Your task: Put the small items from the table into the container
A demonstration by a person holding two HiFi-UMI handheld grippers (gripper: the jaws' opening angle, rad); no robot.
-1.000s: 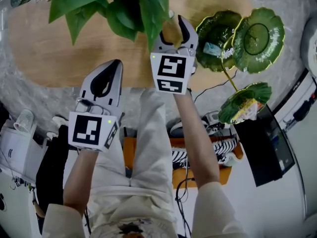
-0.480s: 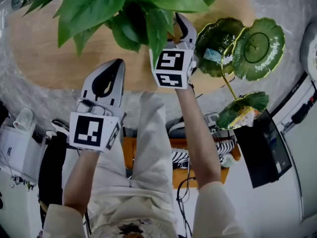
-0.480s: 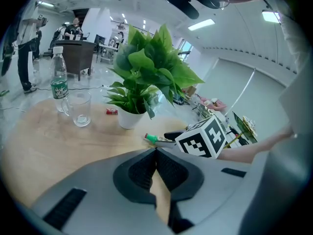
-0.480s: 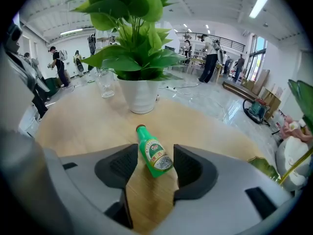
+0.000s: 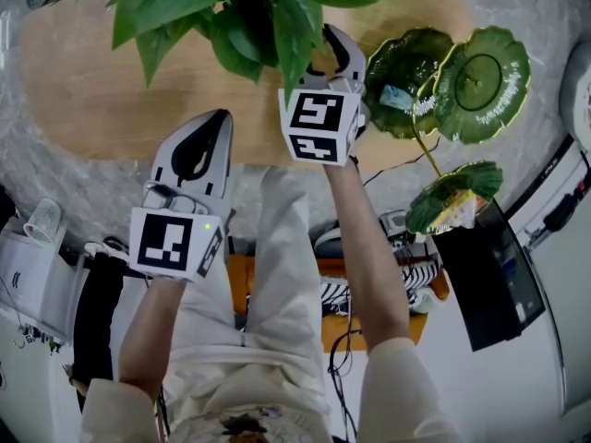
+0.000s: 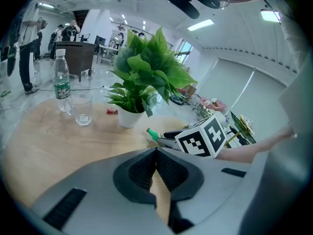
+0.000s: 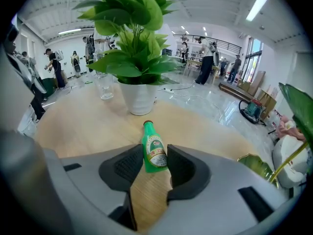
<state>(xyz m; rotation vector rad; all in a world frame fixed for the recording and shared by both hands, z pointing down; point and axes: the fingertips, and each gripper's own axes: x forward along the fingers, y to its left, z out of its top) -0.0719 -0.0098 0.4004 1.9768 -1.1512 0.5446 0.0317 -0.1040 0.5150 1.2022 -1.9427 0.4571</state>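
A small green bottle (image 7: pixel 154 151) lies on the round wooden table (image 5: pixel 111 90) in front of a potted plant (image 7: pixel 139 97). My right gripper (image 7: pixel 155 154) is closing, its pads against the bottle's lower body on both sides. In the head view the right gripper (image 5: pixel 332 42) reaches under the plant's leaves (image 5: pixel 249 7). My left gripper (image 5: pixel 214 120) hovers at the table's near edge, shut and empty; its own view shows the left gripper (image 6: pixel 156 152) pointing toward the bottle (image 6: pixel 152 133). The green leaf-shaped tiered dish stand (image 5: pixel 480 67) stands to the right.
A water bottle (image 6: pixel 61 82), a glass (image 6: pixel 82 109) and a small red item (image 6: pixel 112 111) sit on the table beyond the white plant pot (image 6: pixel 129 116). A lower leaf dish (image 5: pixel 452 192) holds wrapped items. A box and cables lie on the floor below.
The right gripper's jaws have narrowed from wide apart. The view shifted slightly; the left gripper stayed where it was.
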